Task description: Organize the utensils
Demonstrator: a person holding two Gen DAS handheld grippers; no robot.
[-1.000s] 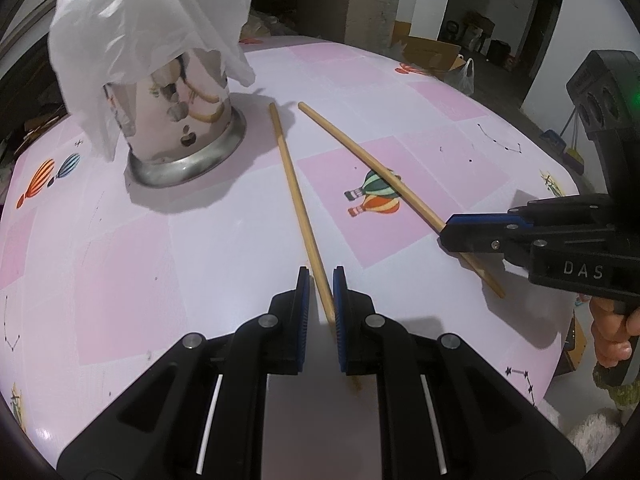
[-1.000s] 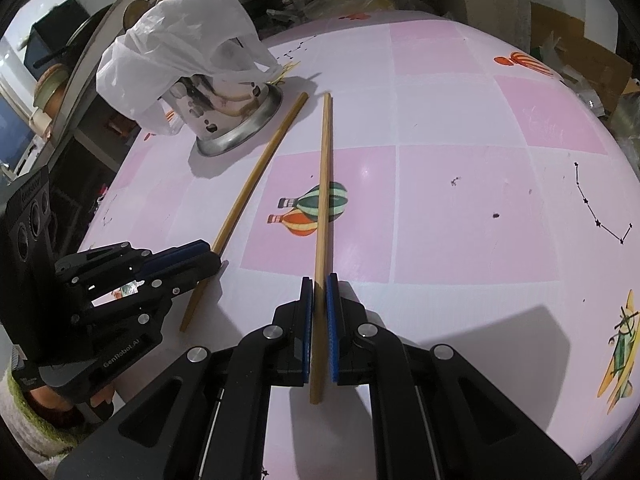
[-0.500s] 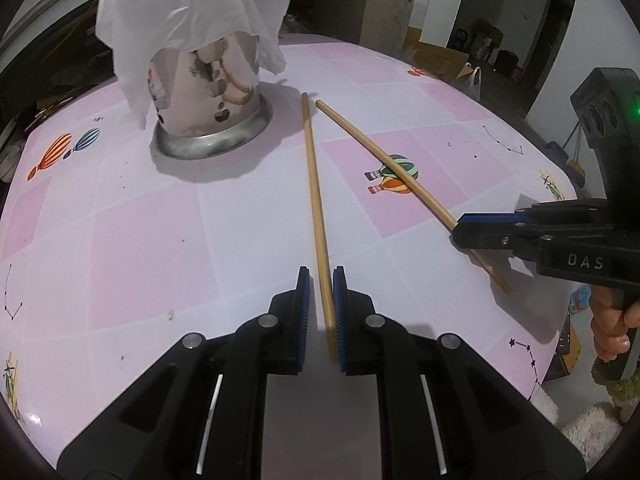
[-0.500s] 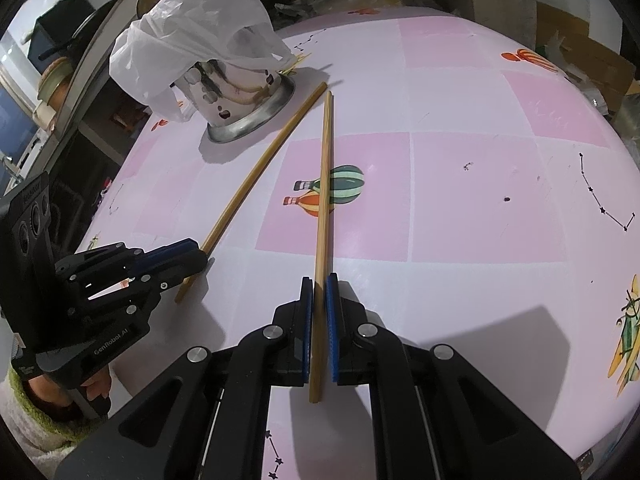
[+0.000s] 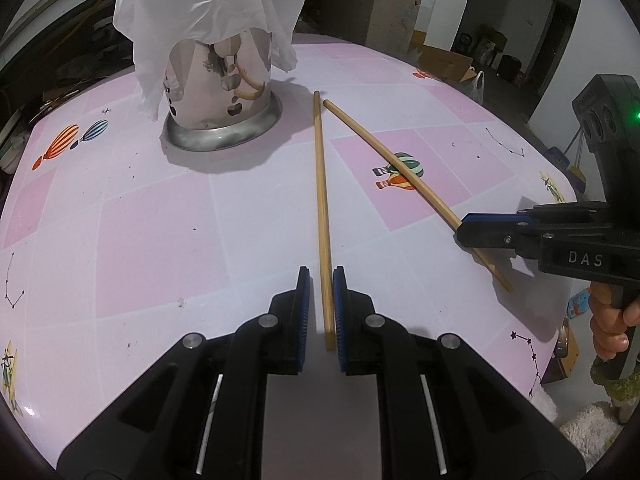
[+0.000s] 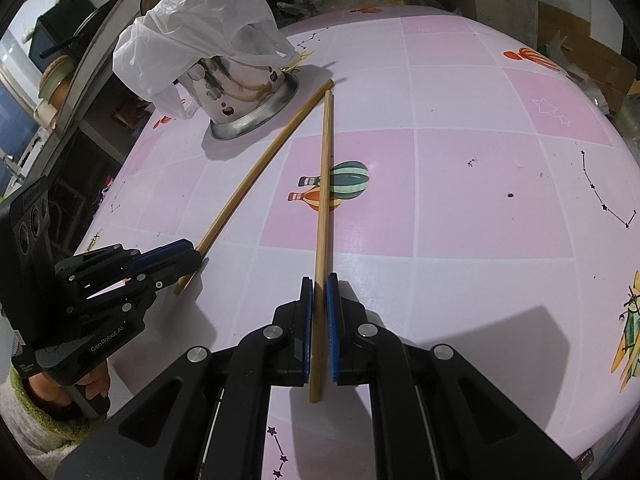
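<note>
Two long wooden chopsticks lie on the pink checked table. My left gripper (image 5: 321, 280) straddles the near end of the left chopstick (image 5: 320, 184), its jaws narrowly apart with a small gap on the left side. My right gripper (image 6: 319, 286) is shut on the near end of the right chopstick (image 6: 323, 184), also seen in the left wrist view (image 5: 400, 168). A perforated steel utensil holder (image 5: 224, 92) draped with a white plastic bag (image 5: 208, 0) stands at the back; it also shows in the right wrist view (image 6: 248, 84). Both chopstick tips point towards it.
The table (image 5: 140, 240) has balloon and constellation prints. Its edge runs close behind both grippers. Cardboard boxes (image 5: 444, 66) and clutter lie beyond the far side; shelves (image 6: 60, 80) with items stand to the left of the holder.
Both grippers have moved forward and swung, bringing the holder closer and more central. The chopsticks stay between the jaws, their far tips now close together near the holder's base.
</note>
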